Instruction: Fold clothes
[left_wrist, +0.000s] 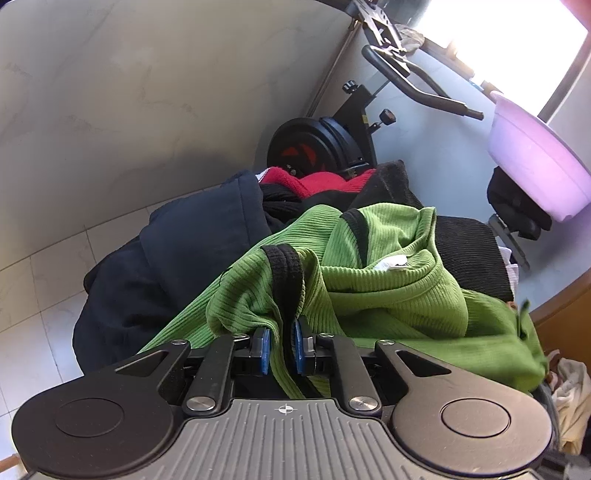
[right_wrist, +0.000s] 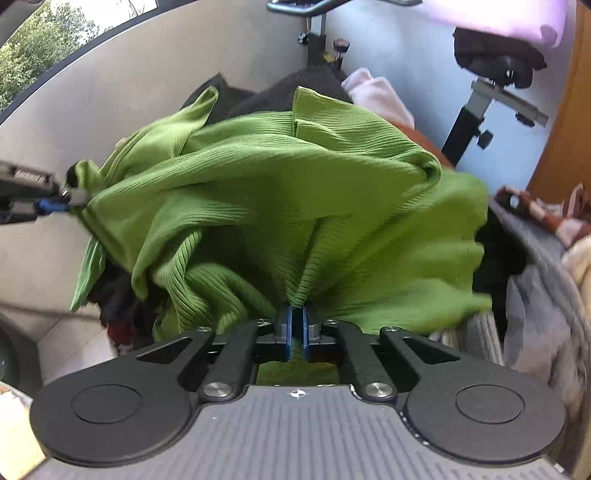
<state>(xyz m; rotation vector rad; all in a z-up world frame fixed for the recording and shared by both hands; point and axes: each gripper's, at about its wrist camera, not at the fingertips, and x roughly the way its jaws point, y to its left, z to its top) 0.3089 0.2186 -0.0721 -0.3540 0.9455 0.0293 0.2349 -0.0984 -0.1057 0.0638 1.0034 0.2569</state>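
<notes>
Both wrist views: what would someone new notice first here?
The bright green ribbed top fills the middle, bunched and pinched by both tongs: the left tongs at a black-trimmed edge, the right tongs on a fold. Behind it lie dark and red clothes, an exercise bike and a pink basin at the right.

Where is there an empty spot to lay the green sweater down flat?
None shows on the pile. The green sweater, gripped by the left gripper and right gripper, hangs over a dark blue garment, red clothes and black fabric, all crowded together. The only bare patch is the tiled floor, between the wall and the dark blue garment.
</notes>
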